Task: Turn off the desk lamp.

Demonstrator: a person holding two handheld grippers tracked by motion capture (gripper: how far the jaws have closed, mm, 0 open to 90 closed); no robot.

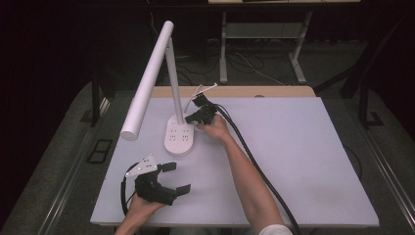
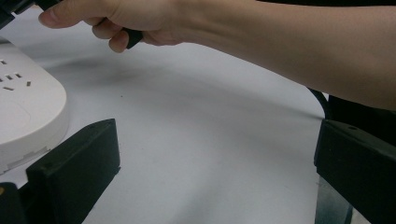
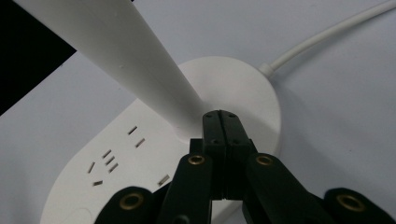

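Two grippers worked near the lamp base [image 1: 179, 137]. Left gripper [image 1: 171, 177] rested in front of it, jaws wide apart and empty. Right gripper [image 1: 200, 114], jaws pressed together on nothing, touched the base beside the stem [image 1: 175, 81]; pushing harder might tip the lamp.

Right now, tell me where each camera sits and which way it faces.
High view: above the person's side of the table, looking forward and down; both forearms, left gripper and right gripper show.
Left gripper view: on the left gripper, looking across the table between its open jaws; the right hand and forearm cross the top.
Right gripper view: on the right gripper, looking down its shut jaws at the lamp base.
All three views share the white lamp base with its sockets.
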